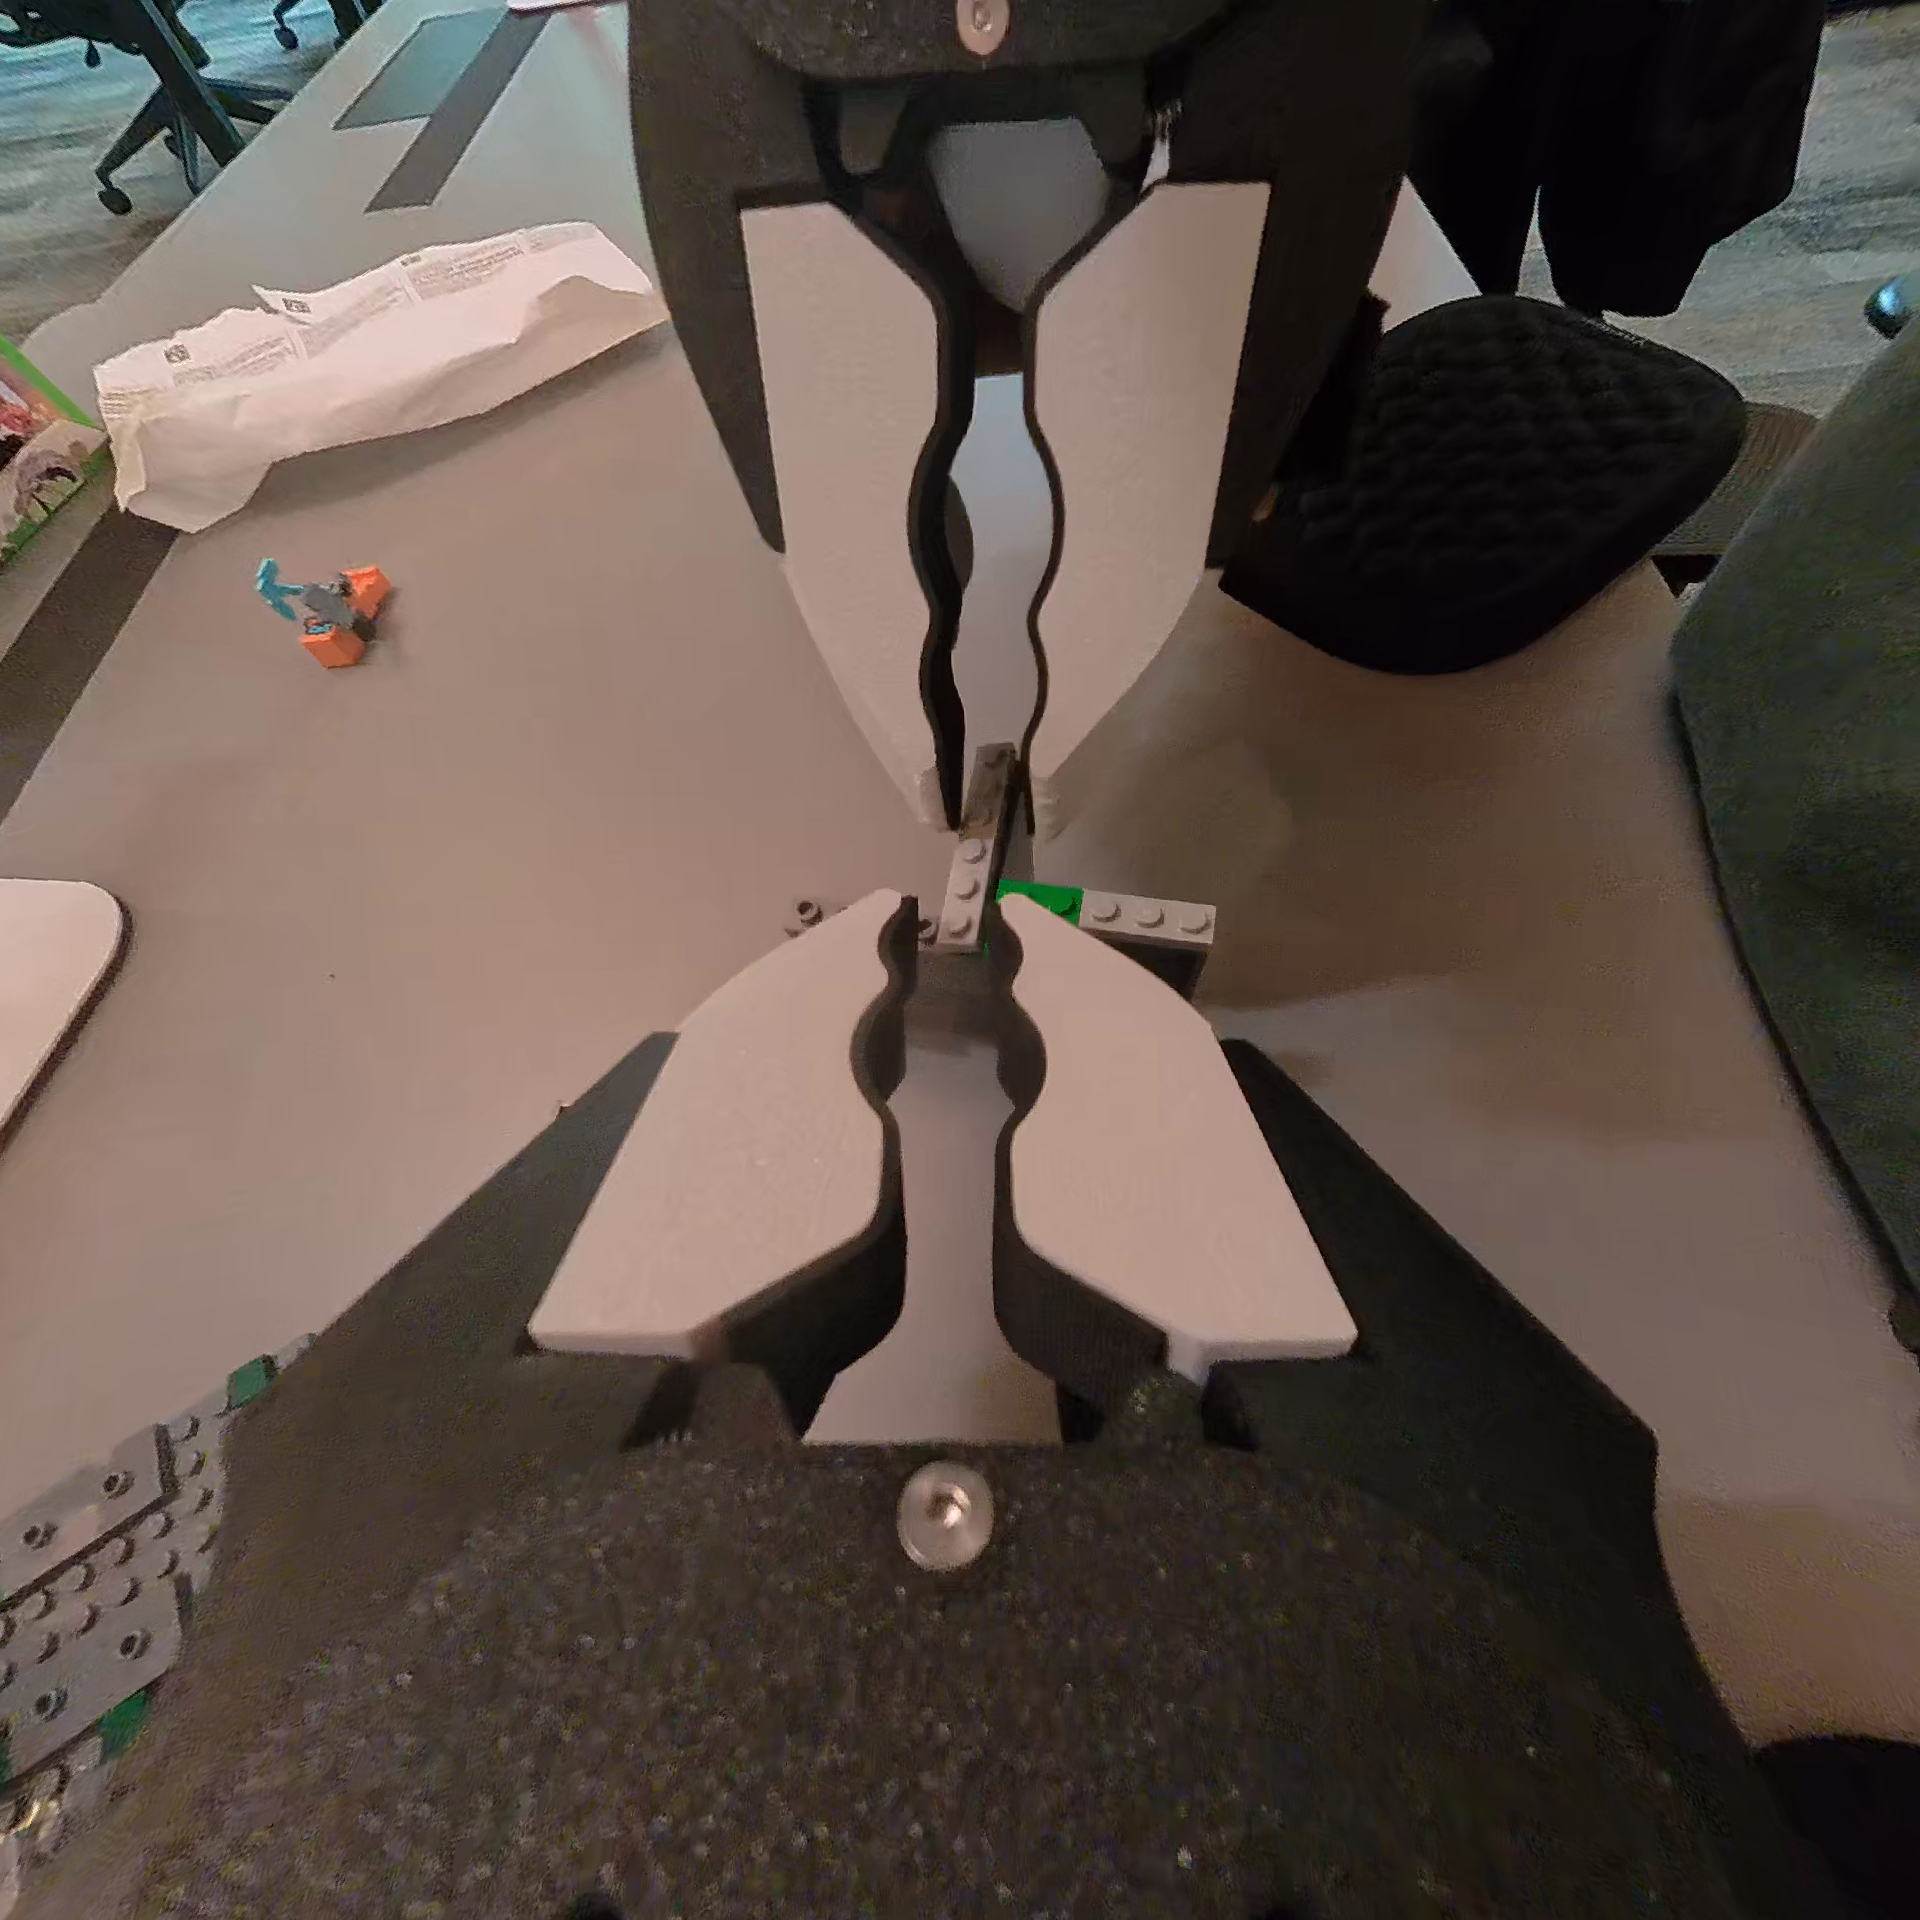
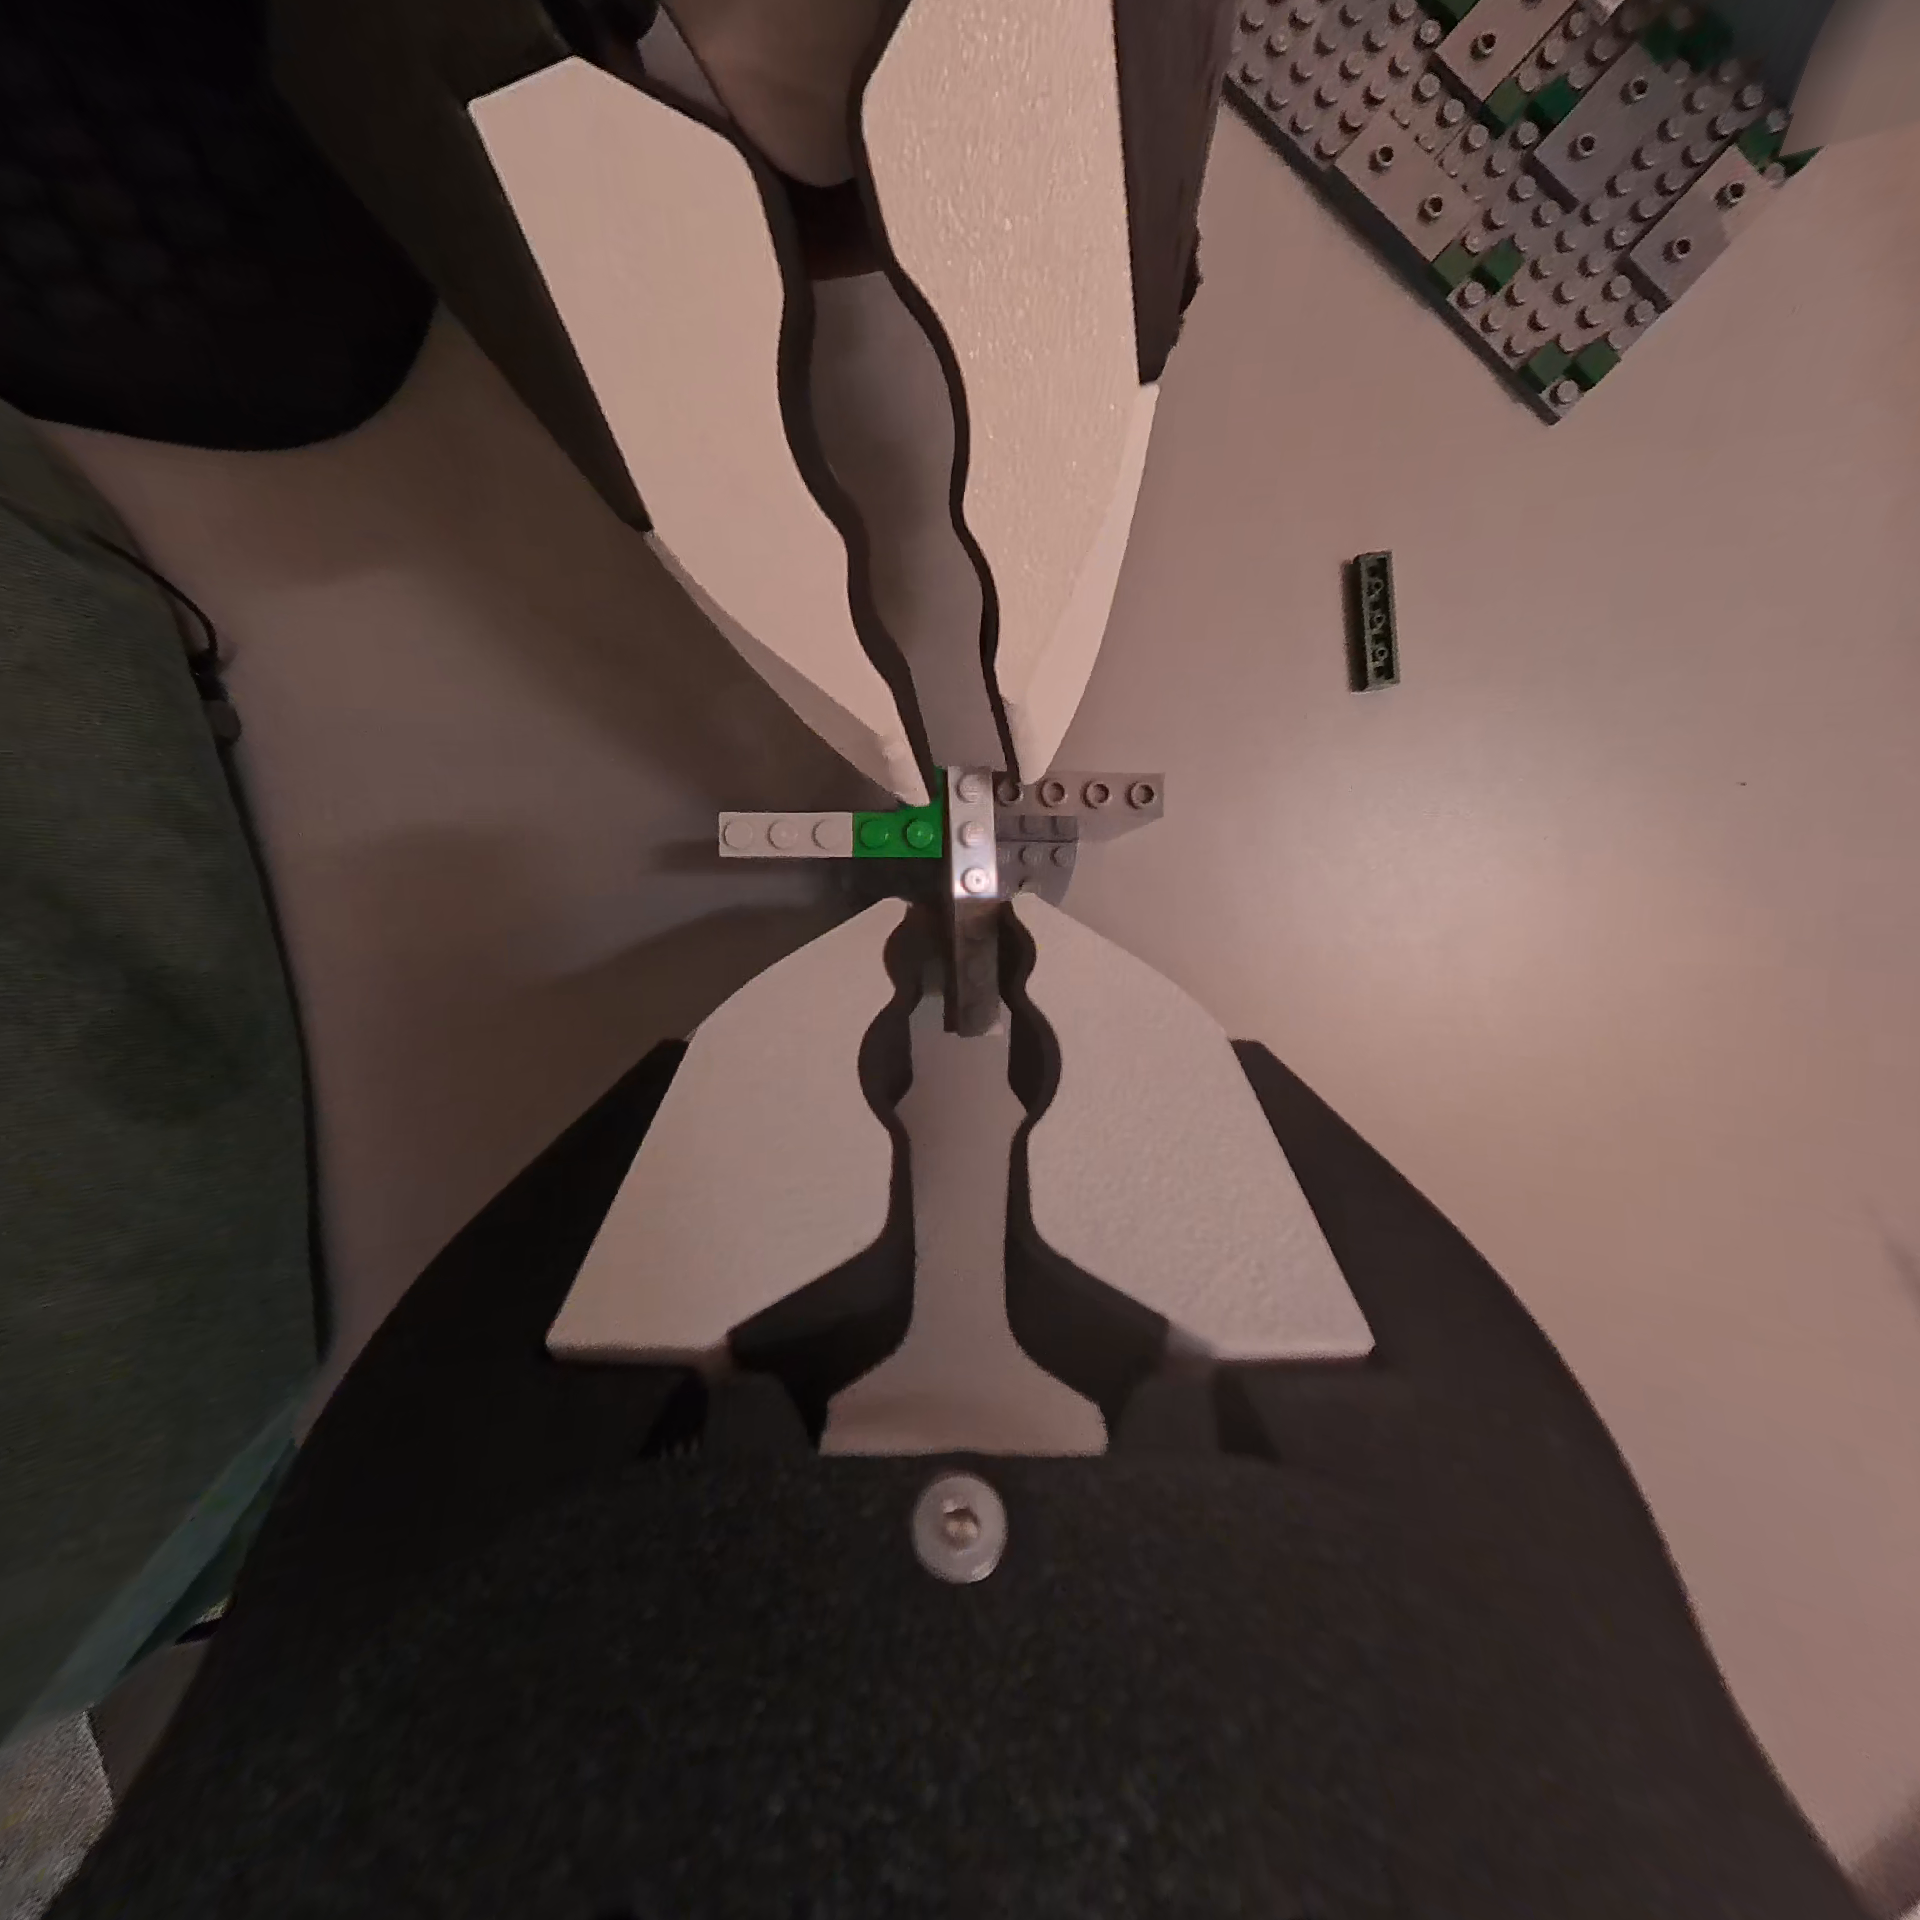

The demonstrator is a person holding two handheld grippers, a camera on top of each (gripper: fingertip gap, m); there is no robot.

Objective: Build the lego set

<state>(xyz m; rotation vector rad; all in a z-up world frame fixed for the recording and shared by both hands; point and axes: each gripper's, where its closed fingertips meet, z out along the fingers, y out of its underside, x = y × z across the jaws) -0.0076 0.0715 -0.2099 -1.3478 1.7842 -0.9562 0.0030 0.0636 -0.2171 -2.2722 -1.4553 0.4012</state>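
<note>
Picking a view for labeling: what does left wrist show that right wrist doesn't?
Only left wrist: crumpled paper bag, small orange-and-teal figure, black cushion.
Only right wrist: loose dark green plate and the whole top of the grey studded baseplate.
Both: left tongs and right tongs meeting on the grey-and-green brick assembly.

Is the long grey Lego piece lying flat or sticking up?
Flat. The grey plate lies studs-up across the green and grey bricks, its near end clamped in the right hand-held gripper.
</note>
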